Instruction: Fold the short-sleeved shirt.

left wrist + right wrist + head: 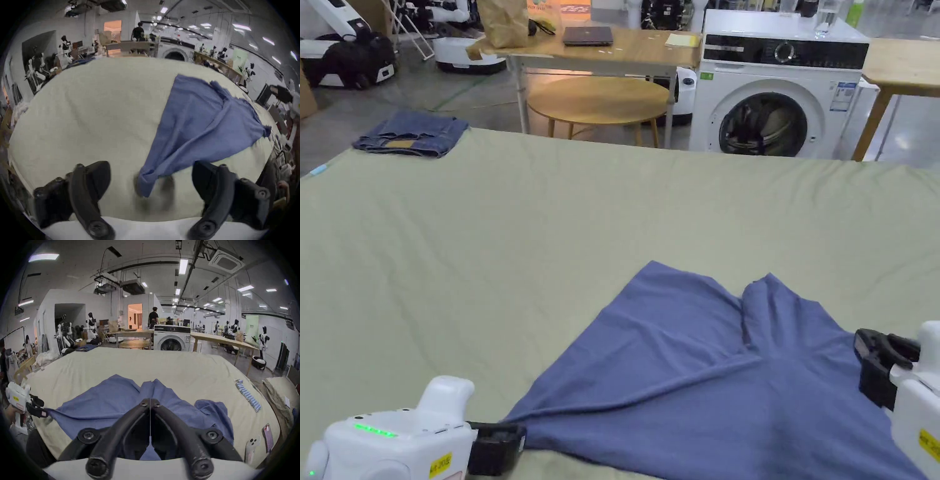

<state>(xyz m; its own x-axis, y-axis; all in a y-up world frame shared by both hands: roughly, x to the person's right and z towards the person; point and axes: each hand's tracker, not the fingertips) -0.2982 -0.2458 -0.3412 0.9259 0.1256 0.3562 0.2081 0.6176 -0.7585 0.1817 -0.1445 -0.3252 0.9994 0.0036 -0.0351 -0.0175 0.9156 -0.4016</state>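
One blue shirt (700,381), two grippers, one folded jeans (412,133), one washing machine (778,87), perhaps three wooden tables.

The shirt (700,375) is soft, matt blue cloth; the tabletop (550,237) wears wrinkled matt green cloth; at eleven o'clock lie denim jeans (412,133).

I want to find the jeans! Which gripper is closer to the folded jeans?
Left. The left gripper sits at the shirt's near-left corner, on the same side as the folded jeans. The right gripper is across the shirt, farther away.
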